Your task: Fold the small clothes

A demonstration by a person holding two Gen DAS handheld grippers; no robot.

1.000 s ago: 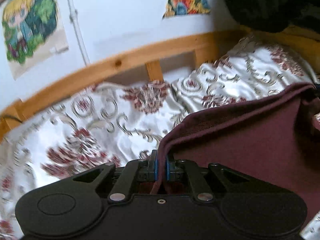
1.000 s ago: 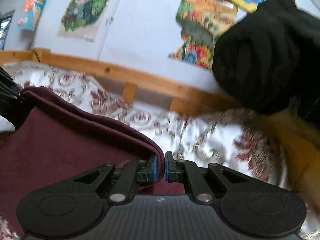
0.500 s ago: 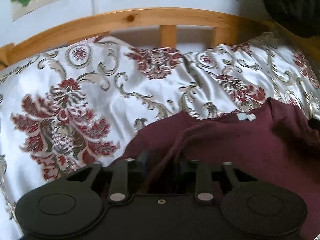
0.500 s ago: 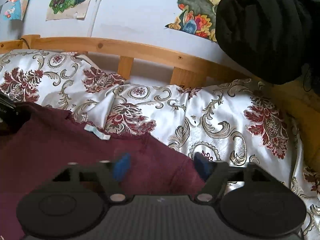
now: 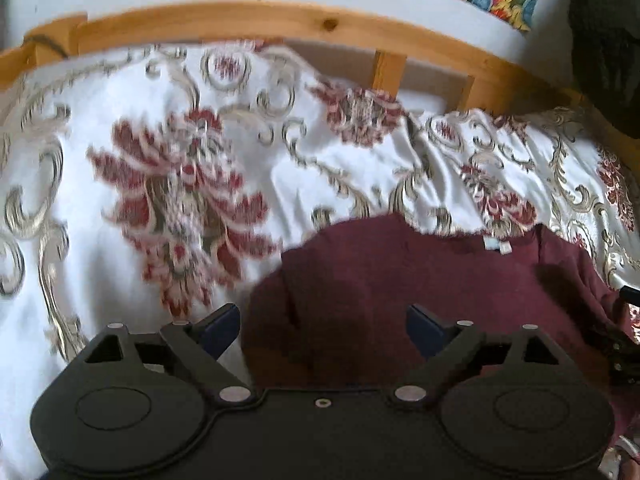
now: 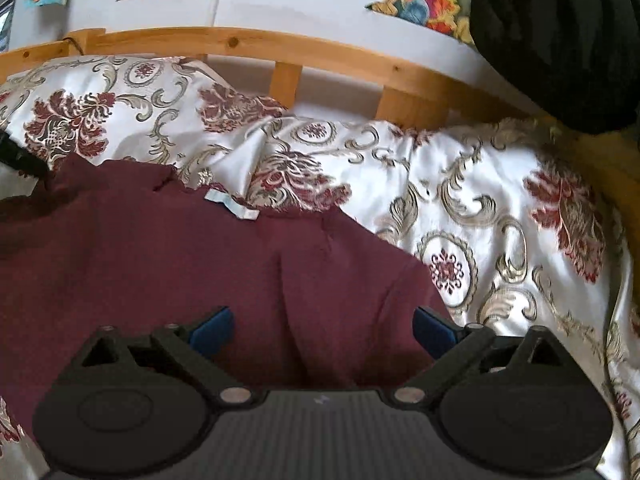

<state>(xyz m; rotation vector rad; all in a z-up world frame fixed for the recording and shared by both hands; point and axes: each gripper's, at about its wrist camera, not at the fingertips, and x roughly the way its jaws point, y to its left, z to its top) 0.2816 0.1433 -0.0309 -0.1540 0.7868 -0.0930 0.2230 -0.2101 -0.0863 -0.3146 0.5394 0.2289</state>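
A small maroon garment (image 5: 420, 280) lies flat on the flowered bedspread, with a white label (image 5: 496, 245) at its far edge. It also shows in the right wrist view (image 6: 160, 264), label (image 6: 232, 206) near the top. My left gripper (image 5: 323, 330) is open and empty over the garment's left part. My right gripper (image 6: 323, 330) is open and empty over its right part. Part of the other gripper shows at the right edge of the left wrist view (image 5: 624, 344) and the left edge of the right wrist view (image 6: 20, 156).
A white satin bedspread (image 5: 160, 184) with red flowers covers the bed. A wooden bed rail (image 6: 320, 56) runs along the back, before a white wall with posters. A black bundle (image 6: 556, 36) hangs at the upper right.
Both grippers held the garment's edge lifted, then opened and let it go. The garment now lies flat on the bed. Both grippers have drawn back a little.
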